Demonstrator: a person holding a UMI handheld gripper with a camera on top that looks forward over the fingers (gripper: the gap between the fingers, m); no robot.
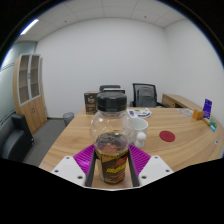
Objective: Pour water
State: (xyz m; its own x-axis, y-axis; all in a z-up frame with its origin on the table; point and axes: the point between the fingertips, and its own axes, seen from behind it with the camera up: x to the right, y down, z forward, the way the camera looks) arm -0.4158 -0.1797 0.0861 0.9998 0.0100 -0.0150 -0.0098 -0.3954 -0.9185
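Observation:
A clear plastic bottle (111, 140) with a black cap and a yellow-brown label stands upright between my fingers. My gripper (111, 168) is shut on it, and both fingers press on its lower sides, with the purple pads (82, 158) showing to either side. The bottle hides the table right ahead. A small white cup (140, 135) stands on the wooden table (180, 145) just beyond the bottle, to its right.
A red round disc (167, 134) lies further right on the table. Orange and blue items (204, 110) sit at the far right end. Black office chairs (145, 95) and a brown box (91, 101) stand behind the table. A wooden cabinet (30, 88) lines the left wall.

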